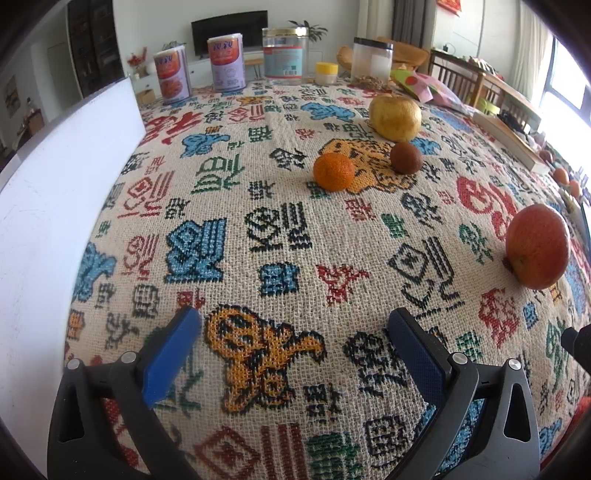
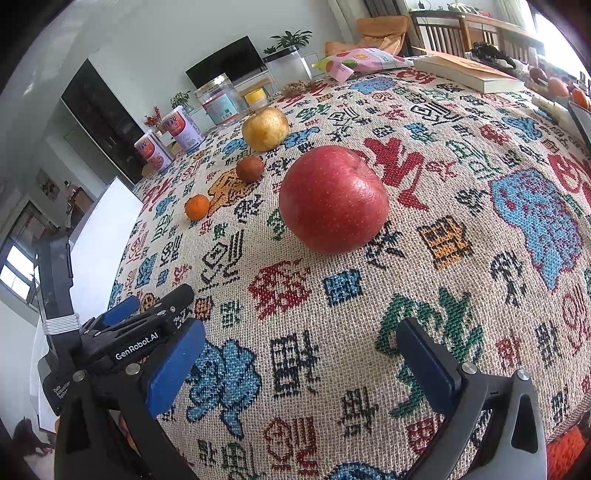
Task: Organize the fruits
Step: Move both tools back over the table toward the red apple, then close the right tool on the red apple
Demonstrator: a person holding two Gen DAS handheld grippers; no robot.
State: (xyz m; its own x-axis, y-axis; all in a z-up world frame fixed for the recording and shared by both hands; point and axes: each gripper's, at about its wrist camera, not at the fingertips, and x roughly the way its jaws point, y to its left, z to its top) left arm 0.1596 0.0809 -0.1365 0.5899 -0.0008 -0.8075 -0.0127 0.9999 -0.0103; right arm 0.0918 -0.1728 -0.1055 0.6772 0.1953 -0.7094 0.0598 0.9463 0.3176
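We see left gripper (image 1: 293,345) fingers wide apart, nothing between, hovering over patterned cloth (image 1: 258,229) on surface. Right gripper (image 2: 299,354) fingers likewise wide apart, empty. Red apple (image 2: 333,199) lies on cloth just ahead of right gripper, not touching. Farther back: tangerine (image 1: 333,171), small brown fruit (image 1: 405,158) near it, yellow pear (image 1: 395,117) behind. White board (image 1: 55,206) at left edge. Cans (image 1: 226,62) and jars (image 1: 285,55) stand at far end.

A home living room, likely: wall television (image 1: 229,28), houseplant (image 2: 291,38), wooden chairs (image 2: 448,27), patterned tablecloth (image 1: 280,236).
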